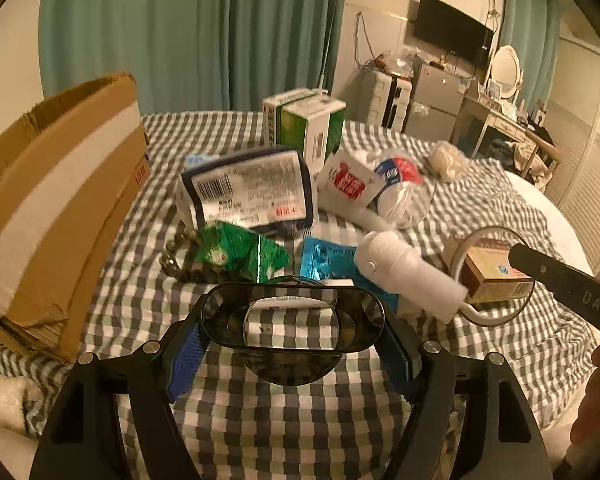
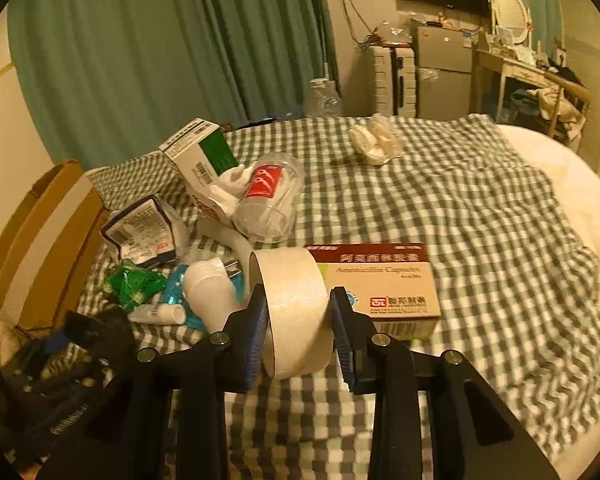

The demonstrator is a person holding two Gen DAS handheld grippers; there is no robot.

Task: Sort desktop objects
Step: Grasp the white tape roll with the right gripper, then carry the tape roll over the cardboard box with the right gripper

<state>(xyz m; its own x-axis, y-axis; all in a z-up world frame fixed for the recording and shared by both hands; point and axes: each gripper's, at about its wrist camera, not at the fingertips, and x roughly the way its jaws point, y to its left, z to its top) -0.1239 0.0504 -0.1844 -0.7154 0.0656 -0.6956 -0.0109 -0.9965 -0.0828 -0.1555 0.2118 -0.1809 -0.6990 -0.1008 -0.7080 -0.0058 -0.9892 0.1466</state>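
My left gripper (image 1: 292,340) is shut on a dark see-through oval container (image 1: 290,308), its blue pads pressing both sides, held above the checked cloth (image 1: 260,420). My right gripper (image 2: 299,300) is shut on a roll of pale tape (image 2: 296,336), standing on edge beside a brown and cream medicine box (image 2: 380,284). In the left wrist view the tape roll (image 1: 460,248) shows as a ring at the right, with a right finger (image 1: 560,284) on it. The left gripper (image 2: 60,360) shows blurred at the lower left of the right wrist view.
An open cardboard box (image 1: 60,200) stands at the left. The pile holds a green and white carton (image 1: 304,120), a navy-edged packet (image 1: 248,192), a green wrapper (image 1: 240,252), beads (image 1: 176,264), a blue foil packet (image 1: 324,260), a white bottle (image 1: 404,276) and a crushed bottle (image 1: 400,192). Crumpled tissue (image 2: 376,140) lies far off.
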